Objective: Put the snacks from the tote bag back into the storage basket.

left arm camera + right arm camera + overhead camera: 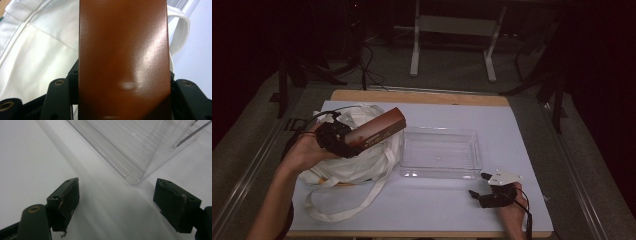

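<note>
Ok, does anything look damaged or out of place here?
One thing: the right gripper has a worn pad, chipped and frayed at its lower edge. The brown box, white bag and clear tray look normal.

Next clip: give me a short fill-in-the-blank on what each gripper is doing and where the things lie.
1. The left gripper is shut on a brown ____.
2. The right gripper rests on the table with its jaws ____.
3. The clear tray holds ____.
4. The box is held above a white ____, which lies left of the tray.

Missing words: box; open; nothing; bag
</note>
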A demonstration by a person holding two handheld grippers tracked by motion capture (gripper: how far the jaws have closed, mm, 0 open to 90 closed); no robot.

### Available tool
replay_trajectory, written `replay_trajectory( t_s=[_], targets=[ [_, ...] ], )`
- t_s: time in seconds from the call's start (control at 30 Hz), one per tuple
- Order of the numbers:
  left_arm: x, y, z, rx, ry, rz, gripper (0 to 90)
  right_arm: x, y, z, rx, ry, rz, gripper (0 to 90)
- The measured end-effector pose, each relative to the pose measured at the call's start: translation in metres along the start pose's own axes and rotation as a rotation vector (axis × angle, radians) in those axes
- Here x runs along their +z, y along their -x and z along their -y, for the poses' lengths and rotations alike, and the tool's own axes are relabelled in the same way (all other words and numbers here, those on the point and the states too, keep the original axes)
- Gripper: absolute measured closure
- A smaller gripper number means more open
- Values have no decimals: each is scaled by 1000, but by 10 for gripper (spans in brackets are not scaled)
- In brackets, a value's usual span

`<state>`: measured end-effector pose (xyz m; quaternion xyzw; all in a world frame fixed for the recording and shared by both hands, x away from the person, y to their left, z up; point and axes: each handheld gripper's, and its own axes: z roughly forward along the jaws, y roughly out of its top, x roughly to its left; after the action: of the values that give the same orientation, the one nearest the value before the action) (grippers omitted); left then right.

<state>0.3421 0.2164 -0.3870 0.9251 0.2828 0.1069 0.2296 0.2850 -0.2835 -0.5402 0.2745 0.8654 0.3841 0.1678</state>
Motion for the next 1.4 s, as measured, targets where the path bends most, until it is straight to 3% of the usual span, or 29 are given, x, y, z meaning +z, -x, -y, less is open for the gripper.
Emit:
replay_trajectory(
  t_s=[0.73,0.87,1.4],
  targets=[
    [7,4,-17,96,-11,11,437,0,0,0,-1,-1,-1,208],
    [9,7,-22,142,0,15,437,0,0,0,-1,-1,-2,208],
    [18,9,-35,212,-20,22,437,0,0,0,-1,-1,-2,208]
  ],
)
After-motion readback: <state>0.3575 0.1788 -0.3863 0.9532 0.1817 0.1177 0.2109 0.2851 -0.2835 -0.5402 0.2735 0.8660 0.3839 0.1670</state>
